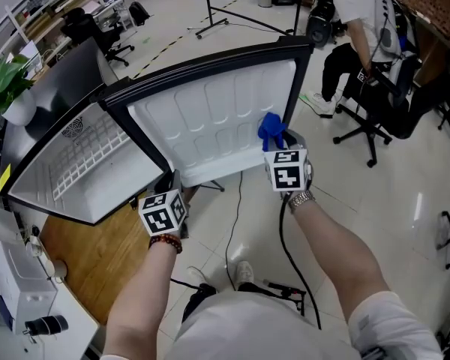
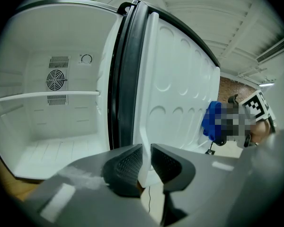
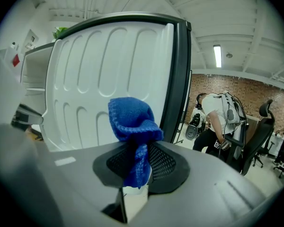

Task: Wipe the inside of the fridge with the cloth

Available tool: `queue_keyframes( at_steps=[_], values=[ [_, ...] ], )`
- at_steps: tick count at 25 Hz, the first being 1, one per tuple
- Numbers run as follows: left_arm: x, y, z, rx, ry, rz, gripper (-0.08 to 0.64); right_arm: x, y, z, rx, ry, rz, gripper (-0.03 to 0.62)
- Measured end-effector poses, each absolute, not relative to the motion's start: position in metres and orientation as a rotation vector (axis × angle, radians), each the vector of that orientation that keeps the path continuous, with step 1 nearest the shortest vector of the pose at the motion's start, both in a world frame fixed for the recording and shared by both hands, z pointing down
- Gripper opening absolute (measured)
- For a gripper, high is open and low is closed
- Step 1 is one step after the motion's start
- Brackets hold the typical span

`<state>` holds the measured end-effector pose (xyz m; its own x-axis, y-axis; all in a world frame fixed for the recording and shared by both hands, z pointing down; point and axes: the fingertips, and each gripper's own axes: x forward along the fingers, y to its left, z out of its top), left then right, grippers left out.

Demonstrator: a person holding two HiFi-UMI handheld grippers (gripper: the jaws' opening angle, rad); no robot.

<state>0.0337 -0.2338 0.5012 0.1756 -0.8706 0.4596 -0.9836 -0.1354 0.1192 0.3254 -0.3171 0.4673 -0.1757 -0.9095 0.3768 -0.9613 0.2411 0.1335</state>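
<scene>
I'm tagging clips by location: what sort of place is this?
Likely an office or lab workspace, not a kitchen: rolling office chairs, a brick wall, and a small fridge set on a wooden desk.

"Who's that over at one o'clock?"

"A person in a white shirt [image 1: 360, 21], bent forward, with a black office chair [image 1: 394, 118] at two o'clock. There's a brick wall [image 3: 241, 86] behind them."

"And off to the left?"

"A leafy plant [image 1: 1, 81] at ten, another office chair [image 1: 97, 32] at eleven and a wooden tabletop [image 1: 90, 253] at eight. A black stand [image 1: 210, 17] sits at twelve on the tiled floor [image 1: 405, 201]."
</scene>
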Motion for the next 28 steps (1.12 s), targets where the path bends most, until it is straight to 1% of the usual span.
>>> queue_keyframes(
  at_steps=[3,6,10,16,23,28],
  values=[
    [0.035,-0.234,0.501,2.069,-1.741,0.381,0.061,0.317,-0.306,0.459,1.697,-2.191,0.182,0.076],
    [0.036,-0.233,0.499,2.08,-1.731,0.368,0.061,0.293,-0.287,0.45,1.634,-2.275,0.163,0.076],
    [0.037,-0.229,0.496,2.102,-1.721,0.351,0.061,0.24,-0.252,0.45,1.473,-2.397,0.145,0.076],
    [0.03,-0.219,0.494,2.112,-1.721,0.331,0.063,0.162,-0.217,0.478,1.254,-2.471,0.169,0.077],
    [0.005,-0.203,0.493,2.087,-1.748,0.323,0.063,0.091,-0.213,0.501,1.111,-2.503,0.156,0.075],
    [-0.01,-0.194,0.496,2.072,-1.754,0.326,0.063,0.069,-0.225,0.519,1.076,-2.479,0.165,0.076]
  ],
)
